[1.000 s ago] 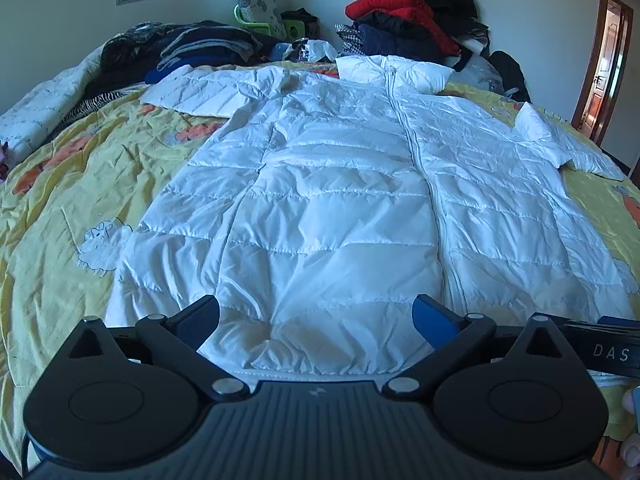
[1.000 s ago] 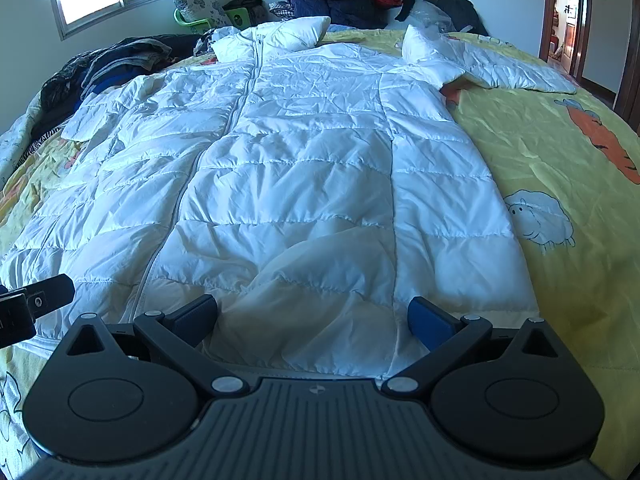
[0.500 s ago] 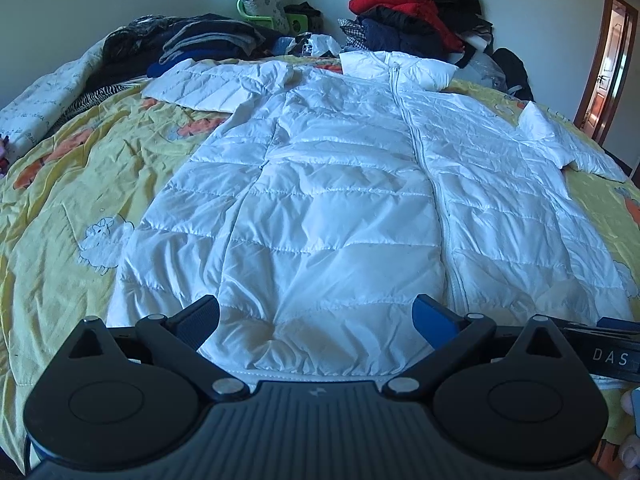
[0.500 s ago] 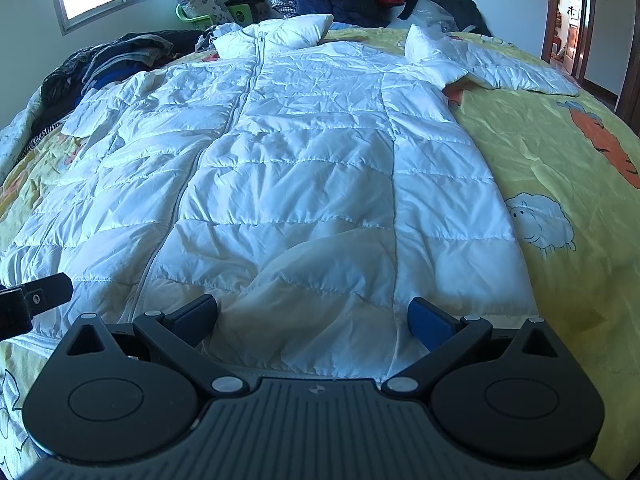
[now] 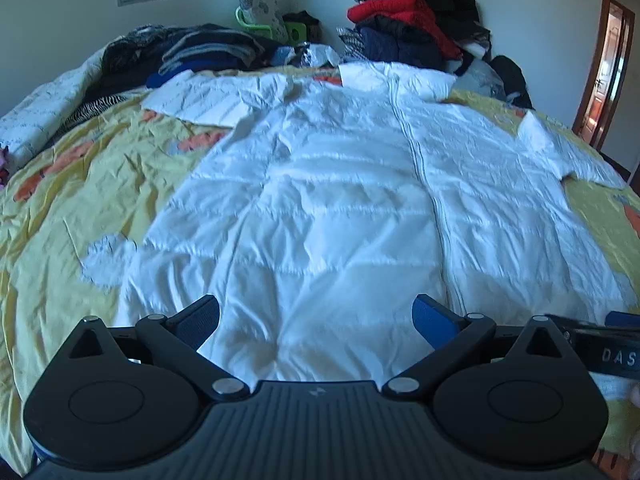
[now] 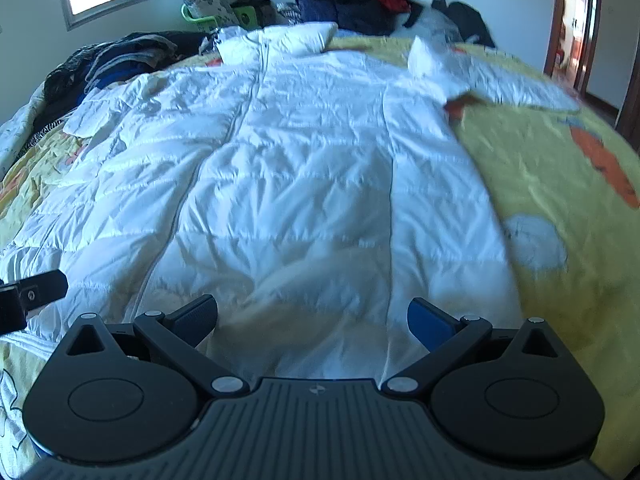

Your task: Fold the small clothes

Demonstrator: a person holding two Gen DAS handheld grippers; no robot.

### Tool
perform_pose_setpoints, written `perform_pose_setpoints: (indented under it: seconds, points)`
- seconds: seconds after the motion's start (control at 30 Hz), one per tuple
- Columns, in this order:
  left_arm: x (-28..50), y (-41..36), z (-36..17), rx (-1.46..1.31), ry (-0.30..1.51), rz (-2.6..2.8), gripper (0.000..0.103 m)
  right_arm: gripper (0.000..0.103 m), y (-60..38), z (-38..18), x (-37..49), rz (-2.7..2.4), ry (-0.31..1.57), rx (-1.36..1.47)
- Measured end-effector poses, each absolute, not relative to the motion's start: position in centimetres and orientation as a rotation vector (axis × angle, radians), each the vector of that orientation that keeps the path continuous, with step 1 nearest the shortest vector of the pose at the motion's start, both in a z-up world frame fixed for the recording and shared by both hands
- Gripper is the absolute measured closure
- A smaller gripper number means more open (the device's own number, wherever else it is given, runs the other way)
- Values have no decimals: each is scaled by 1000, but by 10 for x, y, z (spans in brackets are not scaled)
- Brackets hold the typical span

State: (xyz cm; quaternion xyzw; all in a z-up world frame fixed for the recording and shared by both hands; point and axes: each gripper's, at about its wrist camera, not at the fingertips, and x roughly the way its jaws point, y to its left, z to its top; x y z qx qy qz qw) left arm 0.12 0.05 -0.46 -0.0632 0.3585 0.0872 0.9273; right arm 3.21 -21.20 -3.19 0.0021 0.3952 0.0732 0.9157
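Observation:
A white quilted puffer jacket (image 5: 340, 200) lies flat, front up and zipped, on a yellow bedspread (image 5: 100, 184), sleeves spread to both sides. It also fills the right wrist view (image 6: 300, 184). My left gripper (image 5: 316, 316) is open and empty just above the hem, left of the zipper. My right gripper (image 6: 312, 316) is open and empty above the hem, right of the zipper. Part of the right gripper shows at the left wrist view's right edge (image 5: 600, 344), and part of the left one at the right wrist view's left edge (image 6: 28, 296).
A pile of dark, red and navy clothes (image 5: 416, 28) sits at the head of the bed. More dark clothes (image 5: 192, 52) lie at the far left. A green chair with a cushion (image 5: 260, 16) stands under the window. A doorway (image 5: 608, 76) is at right.
Both grippers have moved forward and lower toward the jacket's hem; the jacket looks larger and blurred. The jaws stay open.

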Motion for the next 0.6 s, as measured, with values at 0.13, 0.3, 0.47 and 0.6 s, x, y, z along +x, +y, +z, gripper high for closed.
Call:
perform_pose_setpoints:
  seconds: [0.13, 0.3, 0.47, 0.6]
  points:
    - [5, 2, -3, -141, 726, 173, 0, 1, -212, -32, 38, 144, 818, -1]
    - [6, 1, -8, -141, 745, 164, 0, 1, -214, -34, 43, 135, 834, 12]
    - [7, 3, -10, -155, 755, 162, 0, 1, -212, -36, 43, 139, 842, 1]
    - [10, 2, -9, -141, 746, 160, 0, 1, -211, -36, 45, 143, 845, -5]
